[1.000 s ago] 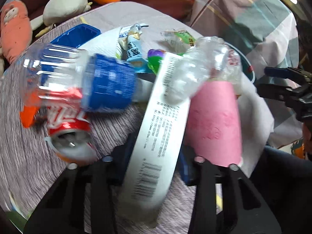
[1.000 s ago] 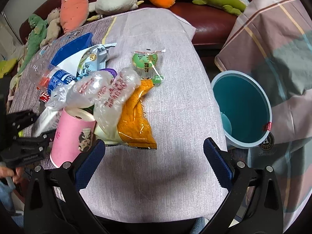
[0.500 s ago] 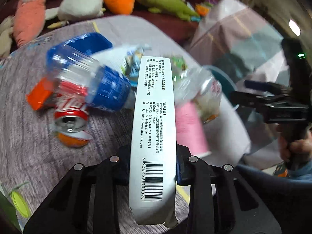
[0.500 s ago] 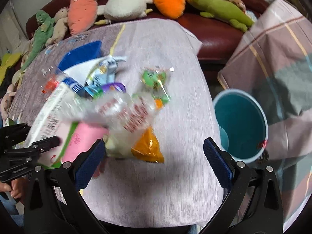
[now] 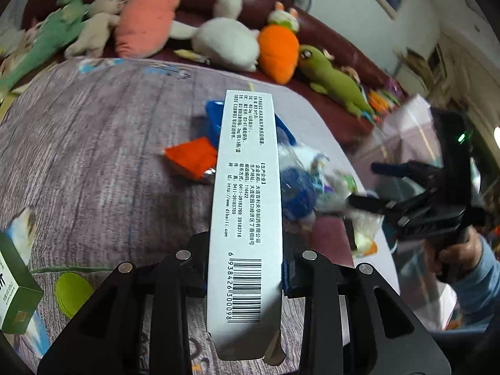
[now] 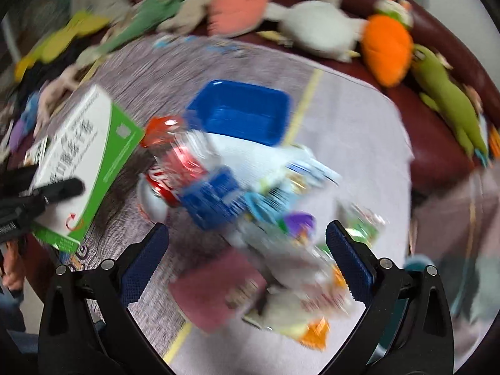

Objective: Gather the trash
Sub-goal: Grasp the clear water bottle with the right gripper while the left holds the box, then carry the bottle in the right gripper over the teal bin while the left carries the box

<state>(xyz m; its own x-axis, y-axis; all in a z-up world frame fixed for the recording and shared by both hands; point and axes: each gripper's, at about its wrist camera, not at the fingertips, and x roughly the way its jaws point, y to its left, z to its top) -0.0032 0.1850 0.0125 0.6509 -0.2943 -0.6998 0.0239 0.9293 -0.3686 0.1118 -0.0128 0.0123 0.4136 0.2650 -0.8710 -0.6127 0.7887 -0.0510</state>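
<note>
In the left wrist view, the left hand-held gripper is clamping a white box by its narrow sides, holding it above the worktop. Judging by the task, carrying it level and releasing only over the bin would be best.

In the right wrist view, which is blurred, the right hand-held gripper is hanging wide open and empty over the litter pile, near a blue tray; the box is showing at far left.
</note>
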